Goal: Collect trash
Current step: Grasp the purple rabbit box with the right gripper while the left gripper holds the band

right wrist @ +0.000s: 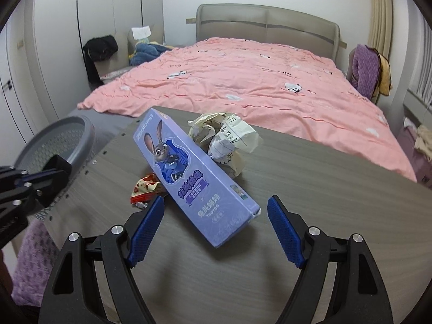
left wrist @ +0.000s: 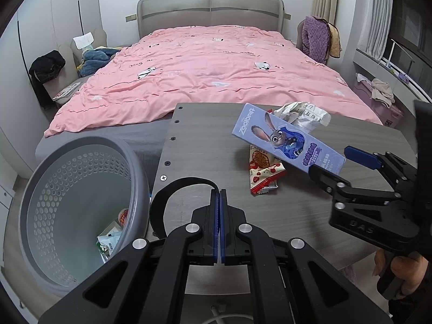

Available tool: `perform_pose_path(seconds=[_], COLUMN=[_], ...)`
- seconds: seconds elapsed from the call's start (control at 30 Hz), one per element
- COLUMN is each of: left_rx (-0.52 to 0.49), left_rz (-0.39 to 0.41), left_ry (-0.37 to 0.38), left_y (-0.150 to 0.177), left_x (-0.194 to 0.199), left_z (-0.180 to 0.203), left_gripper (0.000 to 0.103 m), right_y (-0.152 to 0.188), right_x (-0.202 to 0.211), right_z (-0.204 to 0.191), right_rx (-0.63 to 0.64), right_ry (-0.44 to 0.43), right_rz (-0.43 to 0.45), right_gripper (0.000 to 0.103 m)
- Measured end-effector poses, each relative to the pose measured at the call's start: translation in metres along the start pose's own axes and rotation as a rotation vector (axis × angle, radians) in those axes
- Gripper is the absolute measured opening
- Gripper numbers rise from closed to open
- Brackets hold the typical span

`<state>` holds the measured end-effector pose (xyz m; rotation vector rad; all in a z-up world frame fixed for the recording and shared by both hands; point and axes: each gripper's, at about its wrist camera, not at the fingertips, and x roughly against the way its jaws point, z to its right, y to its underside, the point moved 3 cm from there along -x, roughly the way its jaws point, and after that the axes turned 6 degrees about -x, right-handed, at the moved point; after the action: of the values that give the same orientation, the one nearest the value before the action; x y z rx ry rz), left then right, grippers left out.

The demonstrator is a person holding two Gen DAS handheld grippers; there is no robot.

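Observation:
A long purple carton with a cartoon rabbit lies tilted on the grey table, propped on a red and yellow snack wrapper. A crumpled paper ball sits just behind it. My right gripper is open, its fingers on either side of the carton's near end. My left gripper is shut and empty above the table's left edge, next to a grey perforated bin that holds some wrappers.
A bed with a pink quilt stands right behind the table. A chair with dark clothes stands at the left wall. A purple throw hangs on a chair at the right, with pink boxes by the window.

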<state>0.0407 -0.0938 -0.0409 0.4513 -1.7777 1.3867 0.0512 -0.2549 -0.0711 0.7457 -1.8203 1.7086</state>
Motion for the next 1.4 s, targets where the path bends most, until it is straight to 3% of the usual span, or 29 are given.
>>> perform_pose_path(seconds=[0.37, 0.53, 0.6, 1.13, 1.4], left_rx=[0.03, 0.041, 0.045, 0.077, 0.09], left_rz=[0.007, 0.01, 0.013, 0.029, 0.029], left_ry=[-0.006, -0.007, -0.005, 0.003, 0.003], left_y=[0.001, 0.002, 0.002, 0.005, 0.008], left_x=[0.005, 0.007, 0.008, 0.015, 0.016], left_z=[-0.01, -0.014, -0.015, -0.029, -0.036], left_gripper=[0.001, 0.001, 0.001, 0.001, 0.001], right_y=[-0.005, -0.007, -0.005, -0.001, 0.026], right_x=[-0.028, -0.028, -0.026, 0.018, 0.018], right_z=[-0.021, -0.023, -0.023, -0.028, -0.035], right_rx=[0.108, 0.098, 0.087, -0.058, -0.099], right_ry=[0.073, 0.044, 0.024, -0.141, -0.15], right_rz=[-0.01, -0.011, -0.014, 0.007, -0.081], right_gripper=[0.074, 0.056, 0.053, 0.043, 0.043])
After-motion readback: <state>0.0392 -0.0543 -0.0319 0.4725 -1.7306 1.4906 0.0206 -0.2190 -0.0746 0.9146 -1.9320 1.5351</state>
